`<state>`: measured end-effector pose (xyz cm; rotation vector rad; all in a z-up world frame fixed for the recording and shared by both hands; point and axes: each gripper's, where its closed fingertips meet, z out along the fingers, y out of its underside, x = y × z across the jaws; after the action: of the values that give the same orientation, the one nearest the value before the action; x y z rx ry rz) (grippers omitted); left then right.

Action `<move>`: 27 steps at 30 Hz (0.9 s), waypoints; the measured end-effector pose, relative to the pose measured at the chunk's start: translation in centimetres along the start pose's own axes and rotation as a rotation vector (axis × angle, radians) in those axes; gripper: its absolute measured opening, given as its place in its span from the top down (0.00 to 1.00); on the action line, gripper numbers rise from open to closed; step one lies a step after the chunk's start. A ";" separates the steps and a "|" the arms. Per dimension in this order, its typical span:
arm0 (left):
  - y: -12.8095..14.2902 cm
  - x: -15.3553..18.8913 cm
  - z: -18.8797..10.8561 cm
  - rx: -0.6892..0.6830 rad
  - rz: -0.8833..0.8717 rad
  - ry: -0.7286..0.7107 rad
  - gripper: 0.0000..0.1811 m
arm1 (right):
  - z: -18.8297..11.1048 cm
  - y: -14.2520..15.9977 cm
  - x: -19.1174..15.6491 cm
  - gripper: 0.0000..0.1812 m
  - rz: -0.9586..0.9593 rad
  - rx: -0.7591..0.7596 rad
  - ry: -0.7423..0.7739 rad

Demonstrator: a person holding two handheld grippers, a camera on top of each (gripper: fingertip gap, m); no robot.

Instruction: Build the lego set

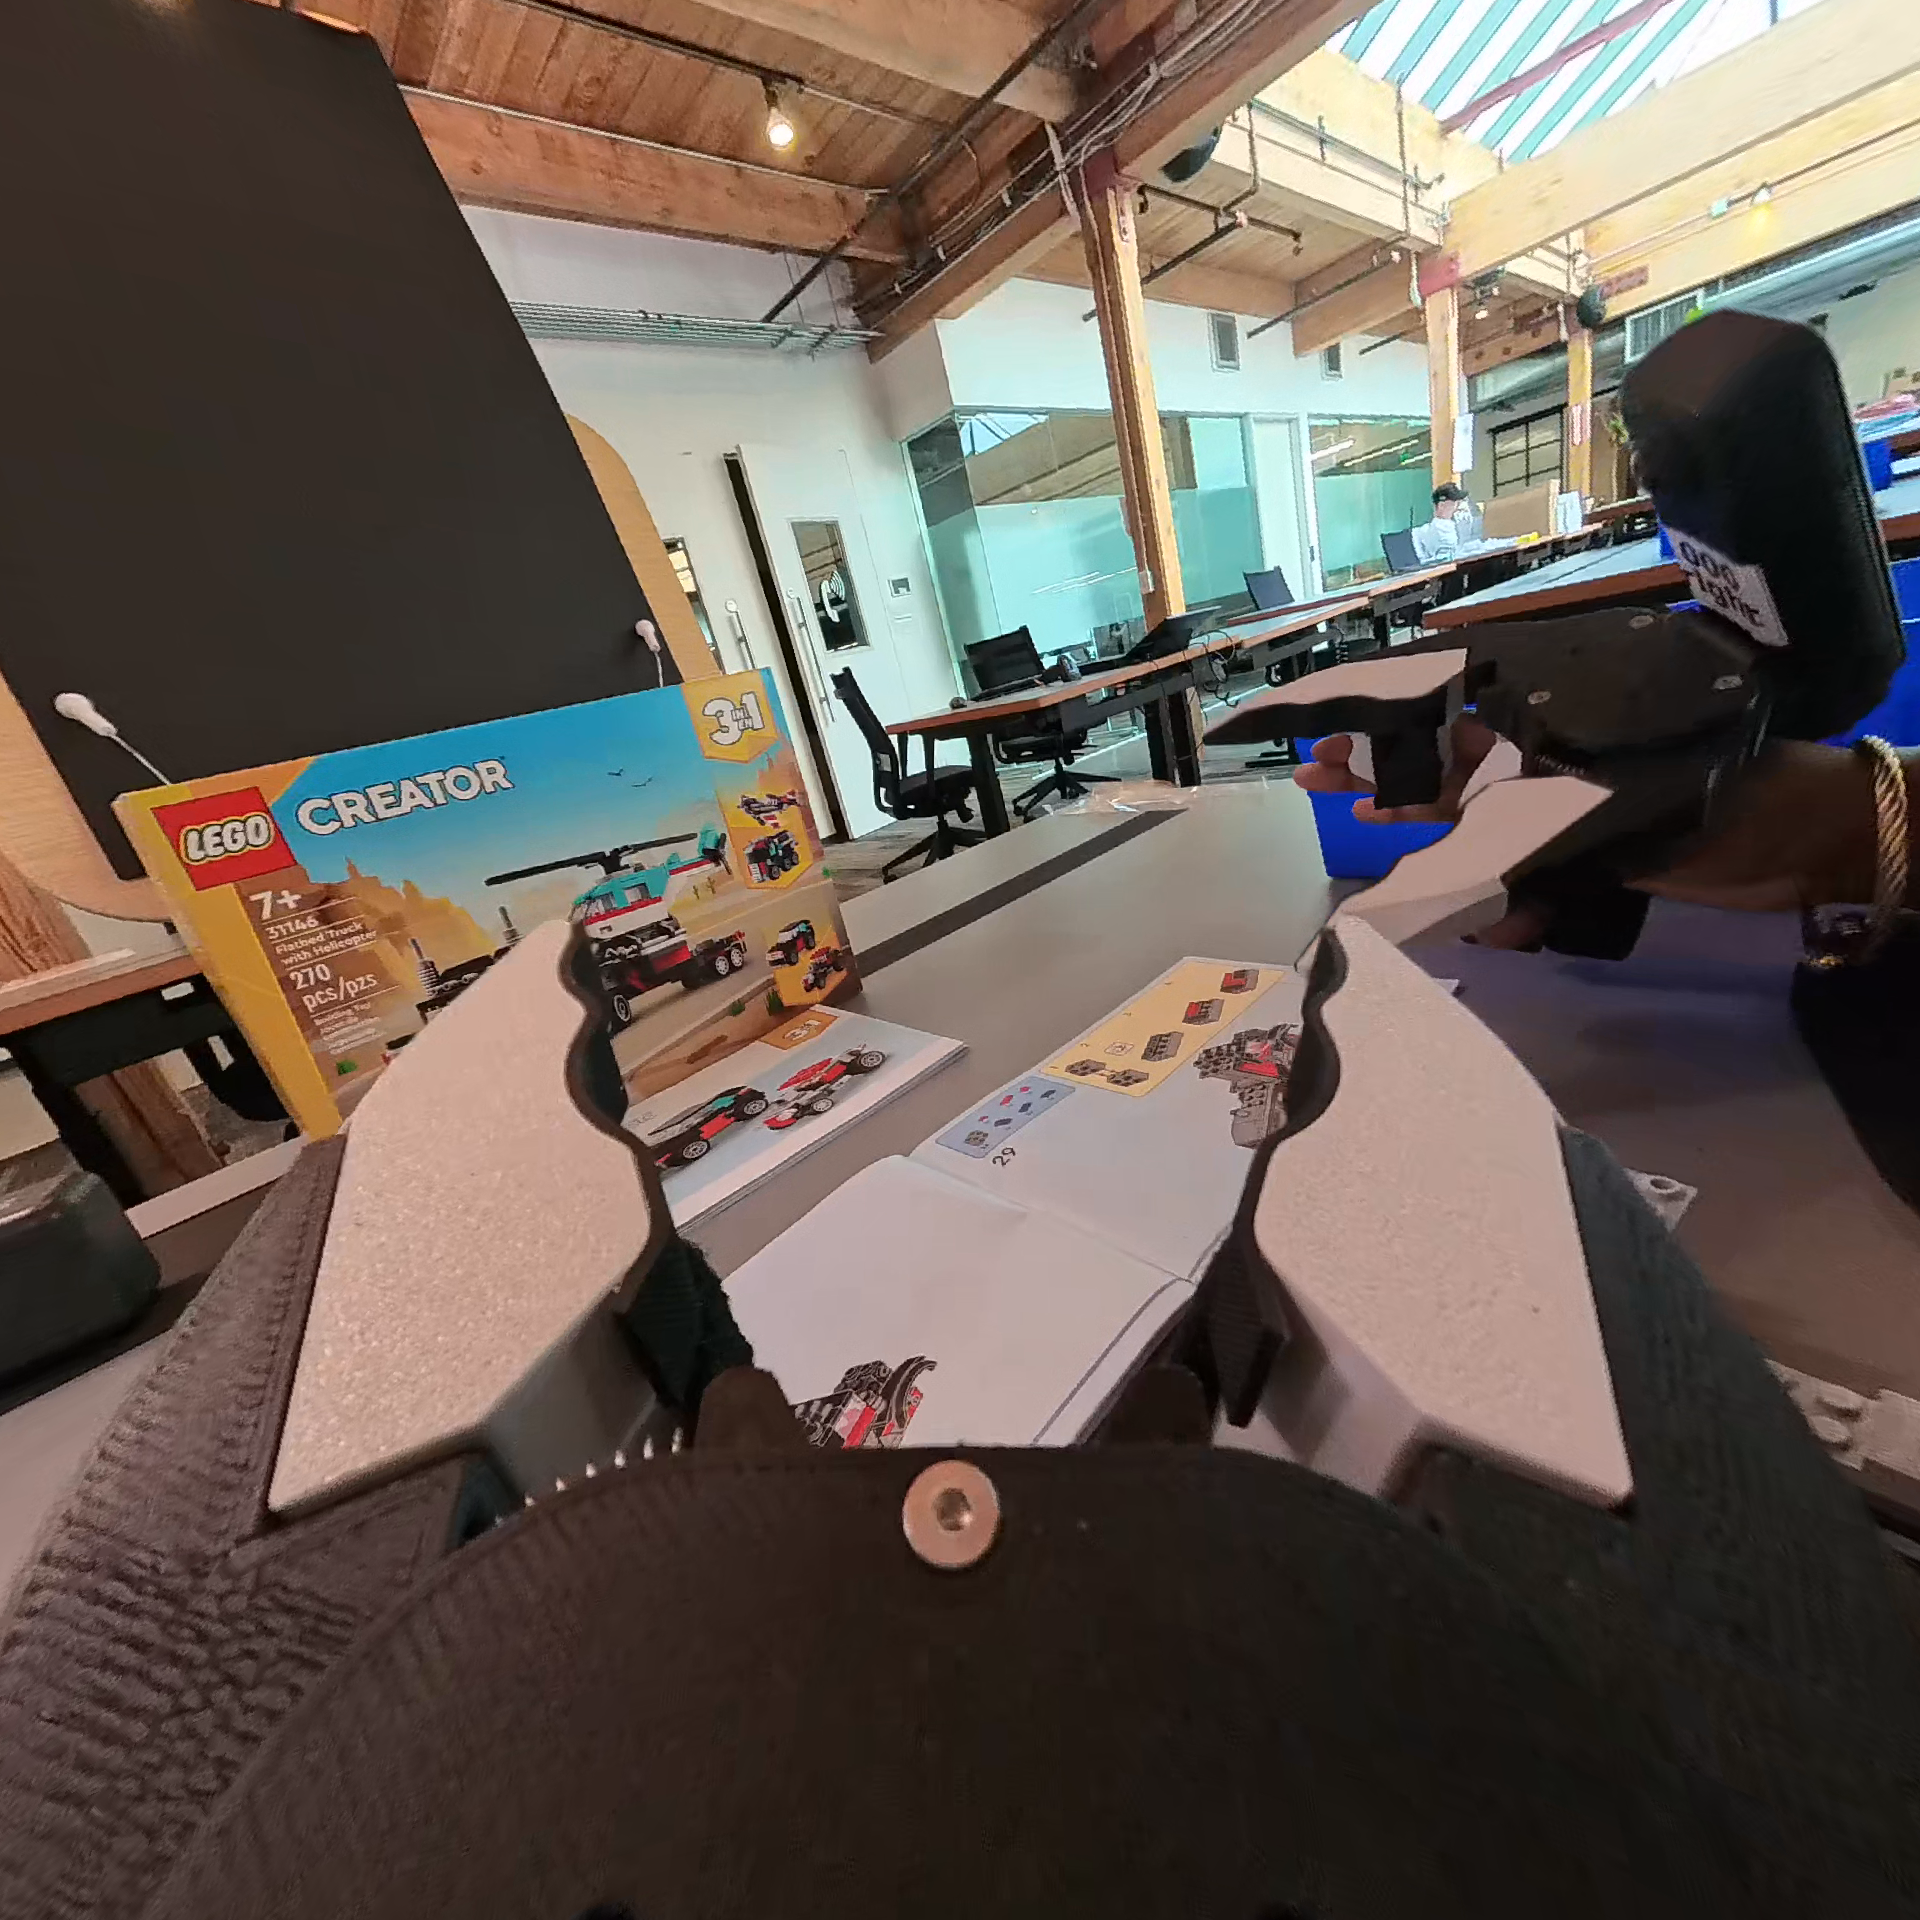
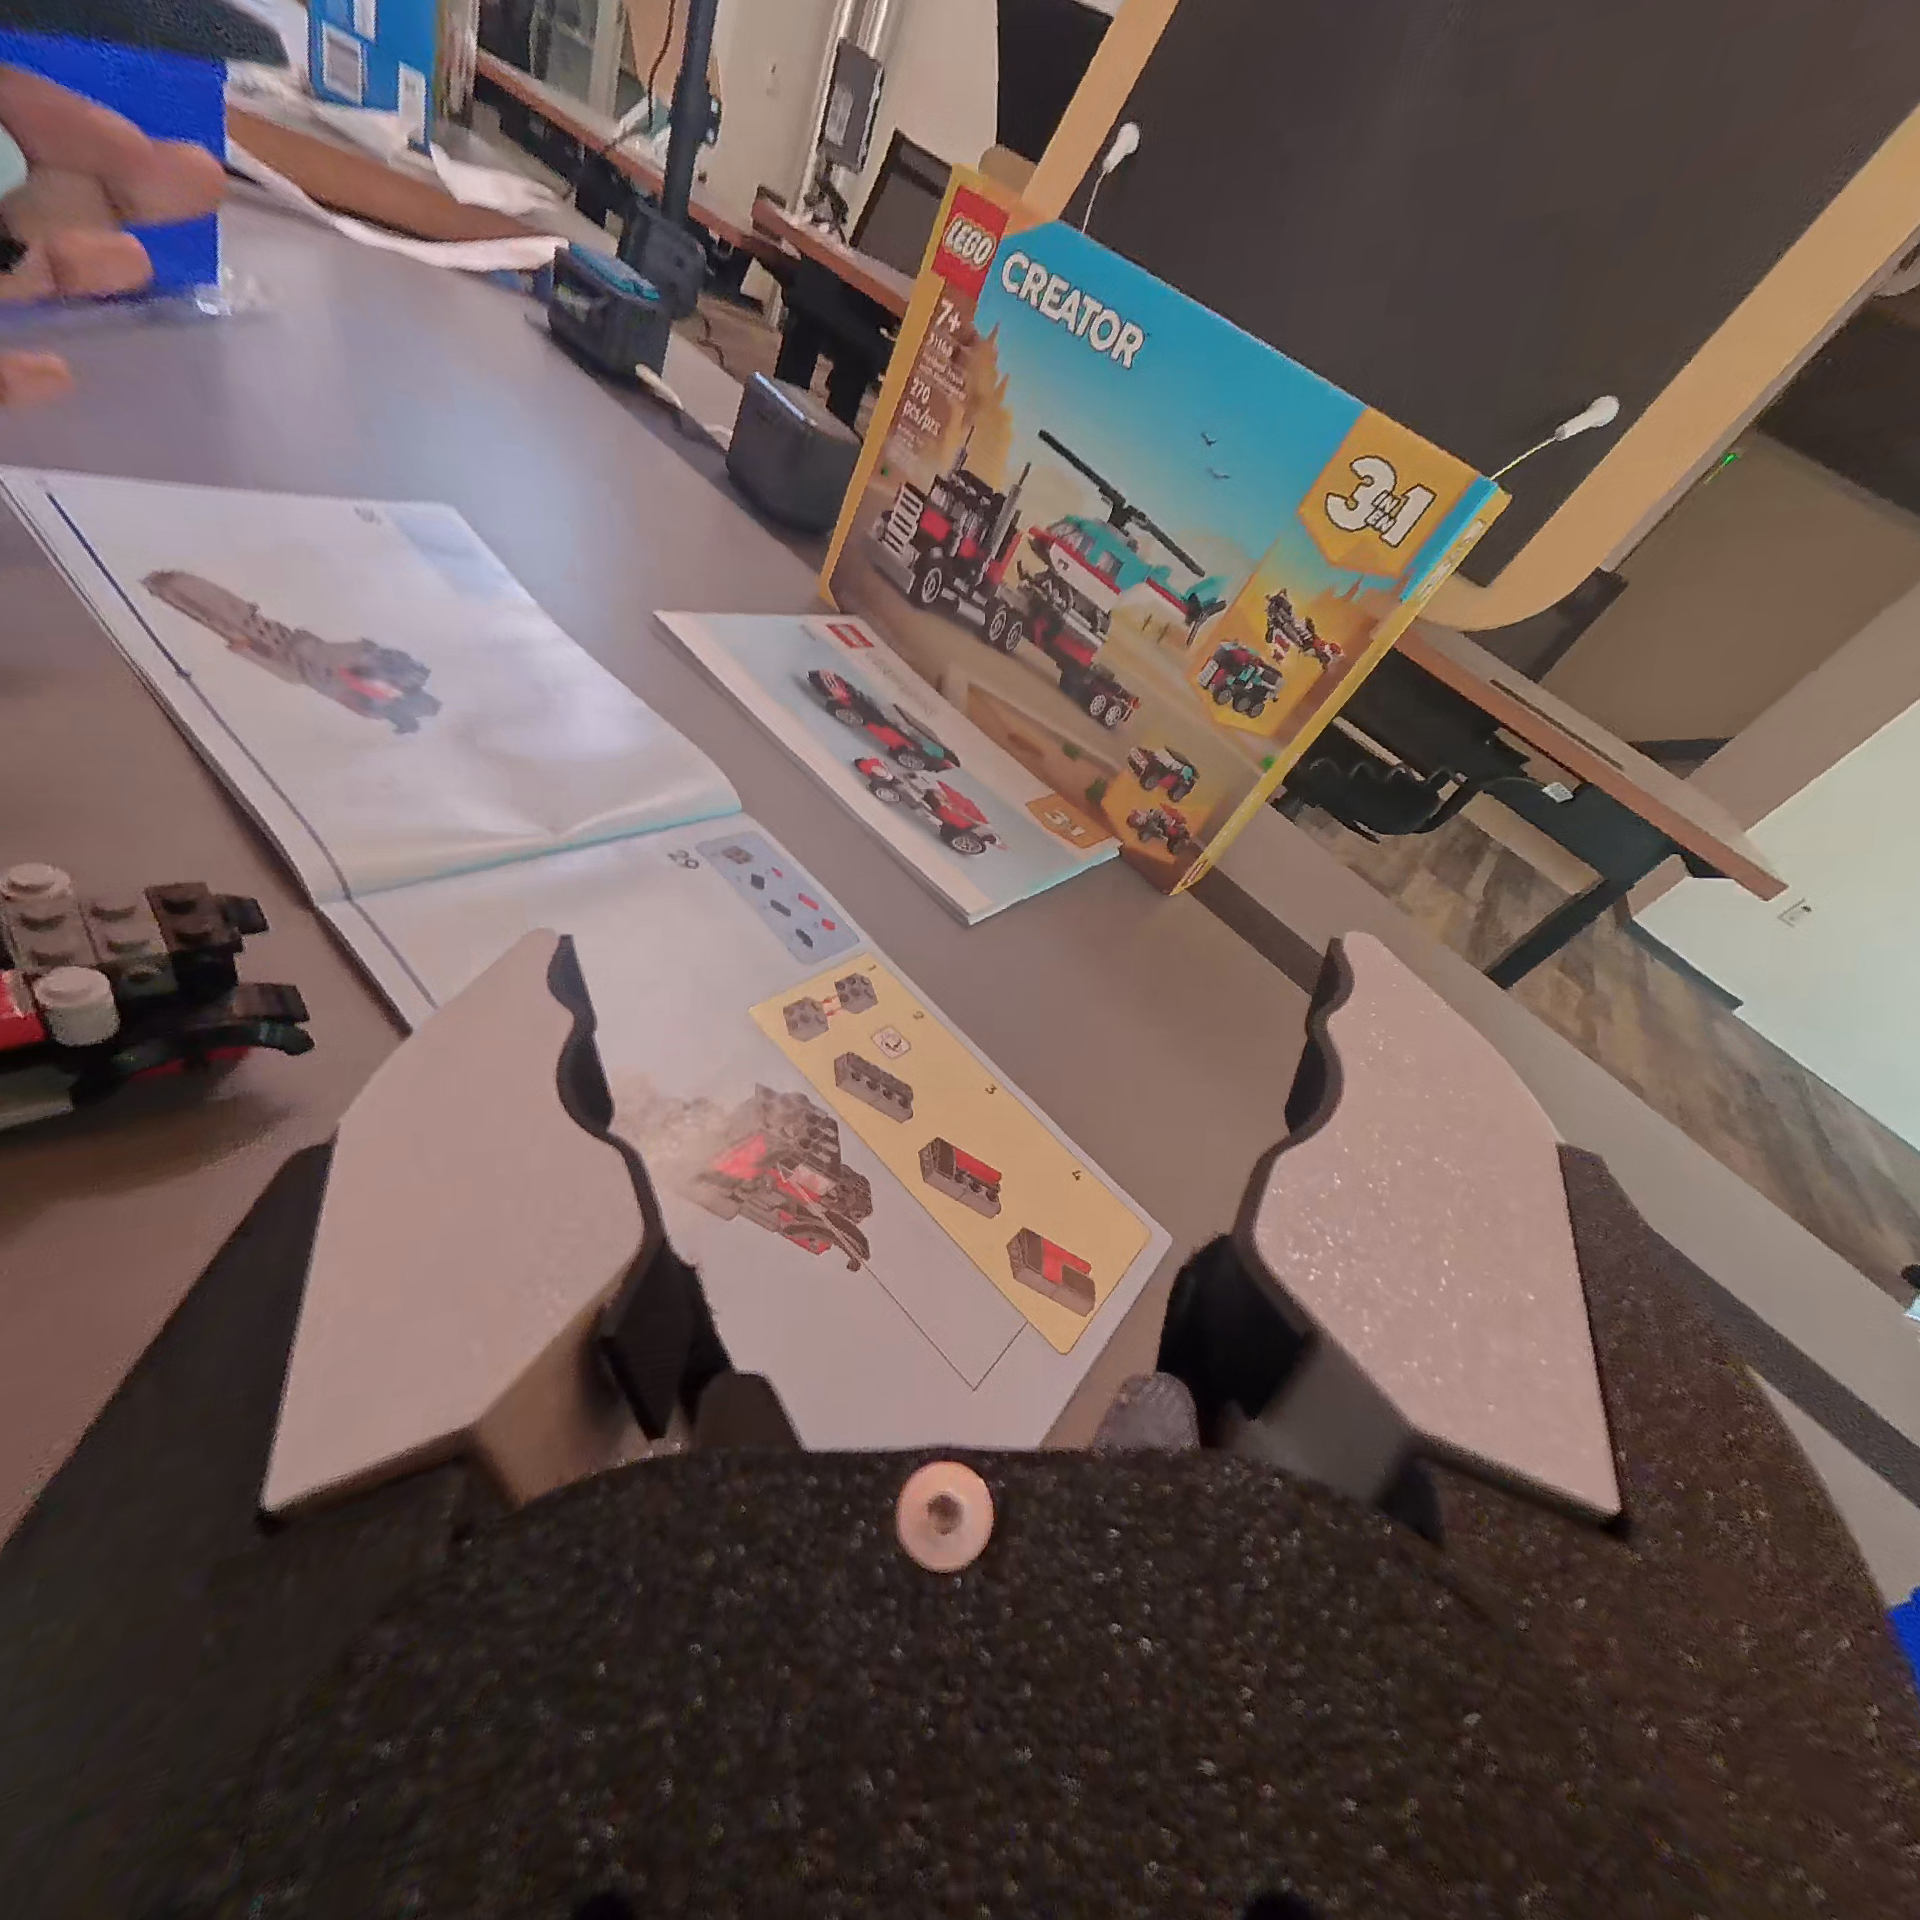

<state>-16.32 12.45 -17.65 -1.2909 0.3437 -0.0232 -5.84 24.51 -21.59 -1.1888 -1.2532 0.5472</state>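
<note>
Nearest lies the open instruction booklet on the grey bench, under the right claw, whose jaws stand apart and empty. The left claw is likewise apart, holding nothing. The part-built lego model sits at the near left: light, rigid, probably brittle at its joints, best gripped across its thicker body.

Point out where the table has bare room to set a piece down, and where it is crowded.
Bare grey table lies beyond the open instruction booklet, up to the blue bin. A narrow strip runs between that booklet and the closed booklet under the set box. Crowded: the partly built model sits just beside the open booklet.
</note>
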 end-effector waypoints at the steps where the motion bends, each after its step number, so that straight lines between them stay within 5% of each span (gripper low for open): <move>1: 0.0 -0.1 0.0 0.002 0.000 -0.005 0.31 | 0.0 0.1 0.0 0.29 -0.017 -0.008 0.005; 13: 0.0 0.9 0.3 -0.018 0.078 0.031 0.31 | 0.1 0.6 0.1 0.29 -0.099 -0.036 0.027; 16: -0.2 1.6 0.1 -0.014 0.124 0.072 0.46 | -0.5 0.2 -0.7 0.67 -0.092 -0.013 -0.047; 18: -0.3 2.1 -0.2 -0.017 0.187 0.097 0.79 | -1.0 -0.6 -0.8 0.95 -0.071 0.041 -0.076; 19: -0.2 2.0 -0.4 -0.044 0.215 0.093 0.93 | -1.2 -1.0 -0.5 1.00 -0.055 0.064 -0.069; 20: 0.0 1.8 -0.5 -0.070 0.228 0.082 1.00 | -1.3 -1.2 -0.3 1.00 -0.048 0.082 -0.060; 24: -0.1 1.7 -0.5 -0.089 0.217 0.074 1.00 | -1.1 -0.5 -0.4 0.98 -0.068 0.046 -0.070; 27: -0.3 2.4 -0.4 -0.087 0.267 0.079 0.94 | -0.9 -0.4 -0.1 0.78 -0.063 0.047 -0.044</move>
<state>-14.14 11.51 -18.07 -1.3231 0.5881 0.1682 -5.11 23.91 -21.22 -1.0997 -1.3038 0.5564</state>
